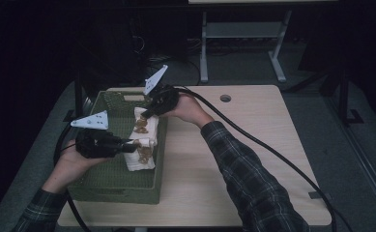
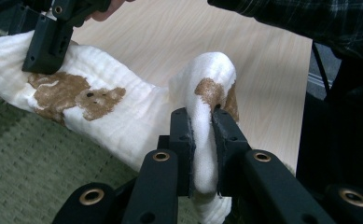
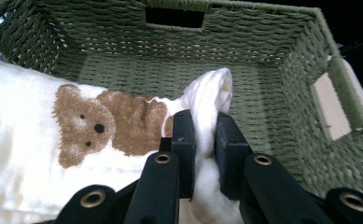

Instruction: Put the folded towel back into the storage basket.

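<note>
A white cloth (image 1: 143, 140) printed with brown bears hangs stretched over the right side of a green woven basket (image 1: 109, 181). My left gripper (image 1: 131, 146) is shut on one bunched corner of the cloth (image 2: 206, 135), which bulges up between its pads. My right gripper (image 1: 143, 115) is shut on the far corner of the cloth (image 3: 209, 105), above the basket's inside (image 3: 244, 79). In the left gripper view the right gripper (image 2: 41, 58) pinches the cloth's other end at the upper left.
The basket stands on the left half of a light wooden table (image 1: 234, 159) with a round cable hole (image 1: 225, 98). Thick black cables (image 1: 272, 154) trail across the table. A grey table frame (image 1: 243, 34) stands behind, on the floor.
</note>
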Available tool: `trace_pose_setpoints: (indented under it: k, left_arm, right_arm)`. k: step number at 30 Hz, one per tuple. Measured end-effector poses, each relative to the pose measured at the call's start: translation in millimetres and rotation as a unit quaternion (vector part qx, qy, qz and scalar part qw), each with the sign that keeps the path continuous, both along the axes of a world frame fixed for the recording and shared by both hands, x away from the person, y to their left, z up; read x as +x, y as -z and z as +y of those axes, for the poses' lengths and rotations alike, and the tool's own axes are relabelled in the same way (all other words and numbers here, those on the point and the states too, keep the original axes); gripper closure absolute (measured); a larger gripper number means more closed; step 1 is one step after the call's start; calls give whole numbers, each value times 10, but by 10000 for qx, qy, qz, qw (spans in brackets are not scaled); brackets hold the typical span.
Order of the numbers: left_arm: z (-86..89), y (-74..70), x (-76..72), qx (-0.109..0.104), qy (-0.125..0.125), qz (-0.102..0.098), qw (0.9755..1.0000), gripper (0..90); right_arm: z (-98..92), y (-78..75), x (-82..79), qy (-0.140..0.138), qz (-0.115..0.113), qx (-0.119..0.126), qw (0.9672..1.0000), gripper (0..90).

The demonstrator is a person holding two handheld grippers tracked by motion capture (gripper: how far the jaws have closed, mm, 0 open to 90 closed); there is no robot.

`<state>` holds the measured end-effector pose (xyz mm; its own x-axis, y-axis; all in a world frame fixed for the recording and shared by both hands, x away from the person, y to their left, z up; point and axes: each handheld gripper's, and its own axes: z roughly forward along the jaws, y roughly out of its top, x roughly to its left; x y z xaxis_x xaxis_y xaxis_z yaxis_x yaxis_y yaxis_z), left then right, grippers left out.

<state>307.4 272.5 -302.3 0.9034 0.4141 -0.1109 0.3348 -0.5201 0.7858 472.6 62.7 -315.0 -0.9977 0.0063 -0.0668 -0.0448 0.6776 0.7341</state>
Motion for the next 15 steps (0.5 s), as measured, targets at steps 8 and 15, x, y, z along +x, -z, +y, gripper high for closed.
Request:
trace_pose_setpoints:
  k: [8,15]
  left_arm:
    - [70,247,-5,19,-4,247,9997,796]
    - [37,365,-10,93,6,283,9996,667]
  right_arm:
    - [91,202,-8,-43,110,-125,9999,804]
    - [157,345,-41,-85,152,-235,9996,804]
